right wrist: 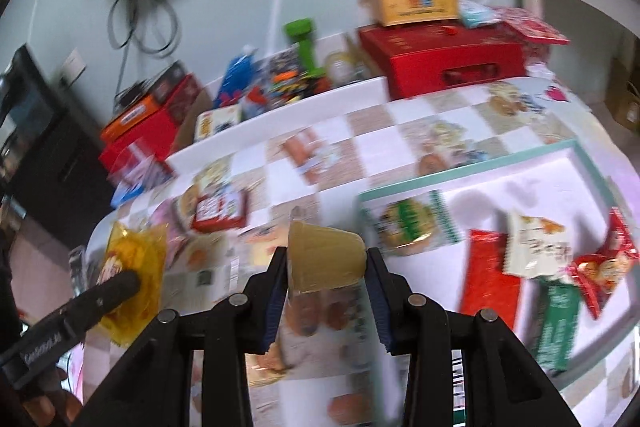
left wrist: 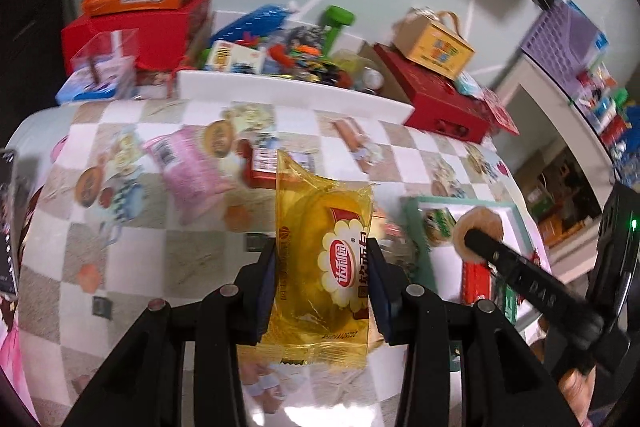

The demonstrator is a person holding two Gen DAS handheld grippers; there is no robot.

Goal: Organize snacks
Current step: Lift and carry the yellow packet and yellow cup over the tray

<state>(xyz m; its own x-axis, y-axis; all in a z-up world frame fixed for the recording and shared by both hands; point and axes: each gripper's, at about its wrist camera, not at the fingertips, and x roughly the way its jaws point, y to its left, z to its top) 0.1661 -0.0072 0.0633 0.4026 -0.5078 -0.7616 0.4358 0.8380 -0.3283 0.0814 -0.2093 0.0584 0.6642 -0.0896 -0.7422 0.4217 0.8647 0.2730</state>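
My left gripper (left wrist: 322,255) is shut on a yellow wrapped cake packet (left wrist: 320,251), held above the checked tablecloth (left wrist: 132,235); the same packet (right wrist: 132,267) shows at the left of the right wrist view. My right gripper (right wrist: 327,259) is shut on a tan jelly cup (right wrist: 326,259) lying sideways between the pads; the cup (left wrist: 478,231) also shows in the left wrist view. A white tray with a green rim (right wrist: 472,169) lies to the right and holds several snack packets, among them a red one (right wrist: 490,275) and a green one (right wrist: 558,323).
On the cloth lie a pink packet (left wrist: 188,163) and a small red box (left wrist: 262,167). At the table's far side stand a long white bin (left wrist: 288,89) of snacks, red boxes (left wrist: 444,99) and a yellow carry box (left wrist: 434,45). A shelf (left wrist: 568,95) stands to the right.
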